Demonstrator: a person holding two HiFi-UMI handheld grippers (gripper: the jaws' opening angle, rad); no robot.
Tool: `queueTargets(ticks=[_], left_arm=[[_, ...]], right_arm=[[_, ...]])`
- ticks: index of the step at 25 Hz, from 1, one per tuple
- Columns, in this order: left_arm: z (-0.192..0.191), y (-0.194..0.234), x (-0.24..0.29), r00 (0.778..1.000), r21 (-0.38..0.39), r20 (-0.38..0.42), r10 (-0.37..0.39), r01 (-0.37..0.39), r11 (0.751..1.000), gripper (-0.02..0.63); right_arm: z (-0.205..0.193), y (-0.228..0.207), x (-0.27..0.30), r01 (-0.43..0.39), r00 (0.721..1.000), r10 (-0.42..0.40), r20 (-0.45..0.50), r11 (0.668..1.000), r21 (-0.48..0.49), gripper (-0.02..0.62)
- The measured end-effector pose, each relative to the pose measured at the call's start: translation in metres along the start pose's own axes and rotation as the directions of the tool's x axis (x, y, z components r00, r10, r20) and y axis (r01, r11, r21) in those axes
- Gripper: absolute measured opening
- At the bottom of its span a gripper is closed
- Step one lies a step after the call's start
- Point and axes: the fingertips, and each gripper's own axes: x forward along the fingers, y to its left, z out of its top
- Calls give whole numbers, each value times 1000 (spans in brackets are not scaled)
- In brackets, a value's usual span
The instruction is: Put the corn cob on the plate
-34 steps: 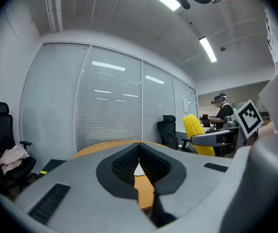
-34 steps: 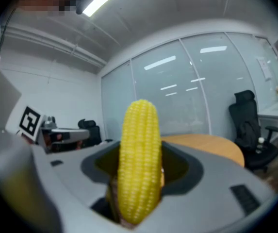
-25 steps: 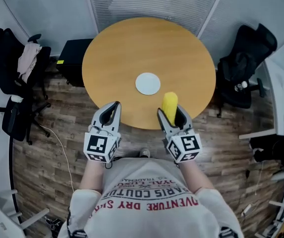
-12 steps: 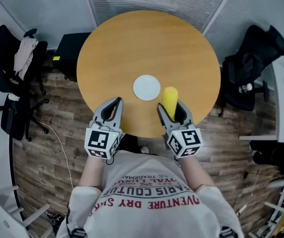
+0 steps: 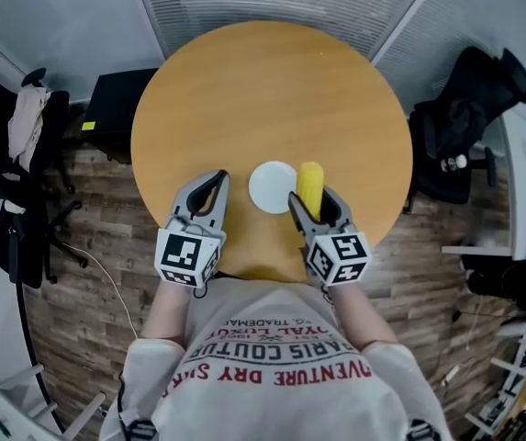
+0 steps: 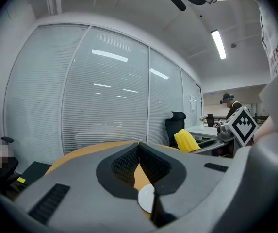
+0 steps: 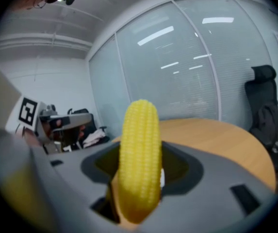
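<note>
A yellow corn cob [image 5: 310,185] sits clamped between the jaws of the right gripper [image 5: 310,202], its length running along the jaws and its rounded tip reaching out past them. In the head view the cob lies just at the right edge of a small white plate [image 5: 270,187], overlapping its rim. Whether it touches the plate cannot be told. In the right gripper view the cob fills the gap between the dark pads, with a sliver of the white plate showing just behind it.

The left gripper [image 5: 218,178] hovers just to the left of the plate. Its jaws are closed together at the tips and hold nothing. In the left gripper view only the tabletop and the plate's edge show through the opening behind the tips.

Both grippers are held out by a person in a white printed T-shirt [image 5: 276,361], over the near edge of a round wooden tabletop [image 5: 272,90]. The plate rests towards that near edge.

Around the table are a wood-plank floor [image 5: 88,274], a black office chair [image 5: 469,118] on the right and another chair [image 5: 5,136] on the left with a pale cloth draped over it. Glass partitions with blinds stand beyond.
</note>
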Motion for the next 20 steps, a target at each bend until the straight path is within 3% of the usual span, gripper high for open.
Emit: queueTargets(ticks=[10, 20], left_arm=[[-48, 36, 35, 996, -12, -87, -33, 32, 999, 35], [-90, 59, 47, 987, -49, -155, -31, 23, 999, 35]], right_arm=[[-63, -19, 72, 33, 982, -31, -188, 999, 6, 264], [-140, -33, 122, 46, 915, -48, -401, 999, -13, 264]])
